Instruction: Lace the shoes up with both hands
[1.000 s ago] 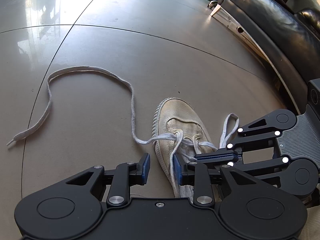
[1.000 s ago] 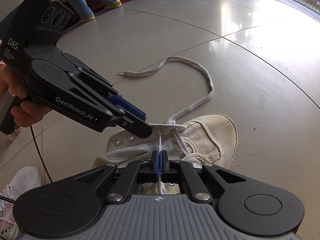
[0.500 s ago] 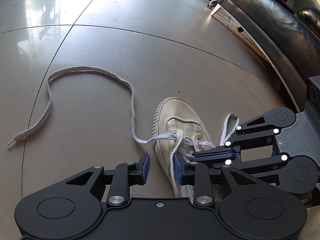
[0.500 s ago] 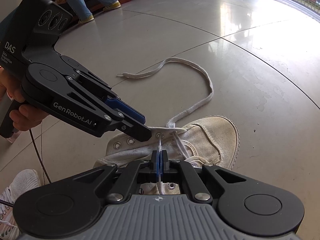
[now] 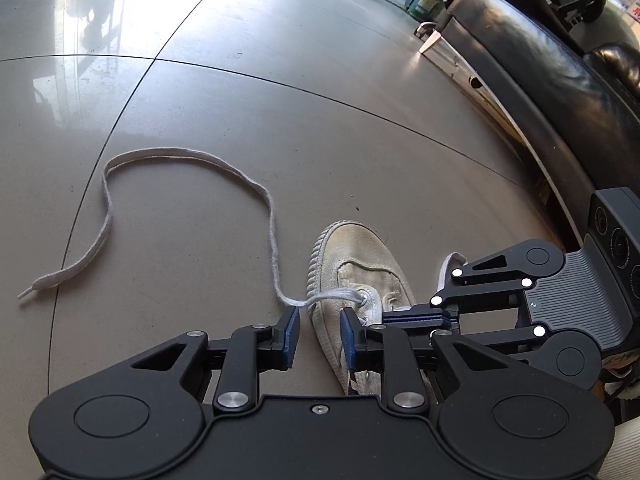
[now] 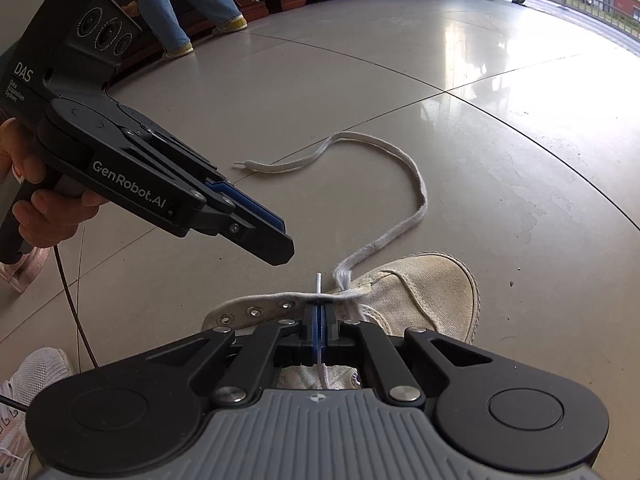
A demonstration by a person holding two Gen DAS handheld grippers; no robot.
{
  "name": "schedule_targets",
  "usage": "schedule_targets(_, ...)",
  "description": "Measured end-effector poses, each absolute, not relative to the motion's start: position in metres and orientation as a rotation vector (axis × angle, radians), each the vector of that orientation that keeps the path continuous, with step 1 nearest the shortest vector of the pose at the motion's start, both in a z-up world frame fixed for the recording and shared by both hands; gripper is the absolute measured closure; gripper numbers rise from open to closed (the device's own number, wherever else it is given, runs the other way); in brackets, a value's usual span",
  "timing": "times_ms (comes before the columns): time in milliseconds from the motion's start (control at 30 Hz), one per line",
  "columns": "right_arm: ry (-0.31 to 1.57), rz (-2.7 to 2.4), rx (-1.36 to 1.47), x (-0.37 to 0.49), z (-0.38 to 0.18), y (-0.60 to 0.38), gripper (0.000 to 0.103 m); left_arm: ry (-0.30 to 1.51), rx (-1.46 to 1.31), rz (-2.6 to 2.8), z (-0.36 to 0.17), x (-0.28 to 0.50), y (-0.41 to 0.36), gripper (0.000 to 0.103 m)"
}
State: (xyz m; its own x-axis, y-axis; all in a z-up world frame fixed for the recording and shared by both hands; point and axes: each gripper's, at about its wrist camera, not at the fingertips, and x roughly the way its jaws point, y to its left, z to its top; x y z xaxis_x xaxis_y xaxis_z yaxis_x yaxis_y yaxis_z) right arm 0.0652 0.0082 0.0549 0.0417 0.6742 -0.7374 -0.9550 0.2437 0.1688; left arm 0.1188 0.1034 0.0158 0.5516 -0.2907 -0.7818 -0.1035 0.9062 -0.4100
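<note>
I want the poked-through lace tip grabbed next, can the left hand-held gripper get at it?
Probably yes: the left hand-held gripper is open, beside the white lace tip standing above the eyelet, nothing between them.

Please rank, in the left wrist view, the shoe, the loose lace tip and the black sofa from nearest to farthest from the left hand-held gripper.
Measured from the left hand-held gripper:
1. Shoe: directly ahead, its edge between the open fingers.
2. Loose lace tip: far left on the floor.
3. Black sofa: upper right, farthest.

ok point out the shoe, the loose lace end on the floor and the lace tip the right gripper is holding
shoe (image 5: 362,252), left wrist view, on the canvas toe.
loose lace end (image 5: 25,295), left wrist view, on its tip, far left on the floor.
lace tip (image 6: 318,282), right wrist view, on the end above the shut right gripper (image 6: 319,320).
</note>
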Motion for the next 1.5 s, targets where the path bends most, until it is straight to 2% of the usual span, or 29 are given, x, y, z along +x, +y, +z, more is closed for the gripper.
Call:
schedule_targets(733, 0.746, 1.414, -0.352, 0.072, 0.040, -0.014, 0.098, 0.990, -0.643, -0.255, -0.019, 0.133, 0.119, 0.084)
schedule_targets(1167, 0.751, 1.407, -0.352, 0.075, 0.036, -0.010, 0.098, 0.974, -0.555, -0.260, -0.014, 0.129, 0.109, 0.087)
schedule_targets(1267, 0.747, 1.402, -0.357, 0.074, 0.037, -0.010, 0.098, 0.962, -0.491, -0.256, -0.009, 0.127, 0.103, 0.090)
schedule_targets(1300, 0.745, 1.401, -0.359, 0.073, 0.039, -0.011, 0.098, 0.958, -0.469, -0.253, -0.007, 0.127, 0.100, 0.097)
schedule_targets(1333, 0.744, 1.399, -0.362, 0.073, 0.040, -0.011, 0.098, 0.955, -0.446, -0.250, -0.005, 0.126, 0.098, 0.099)
schedule_targets(1500, 0.737, 1.390, -0.374, 0.070, 0.044, -0.009, 0.098, 0.937, -0.333, -0.230, 0.004, 0.124, 0.083, 0.102)
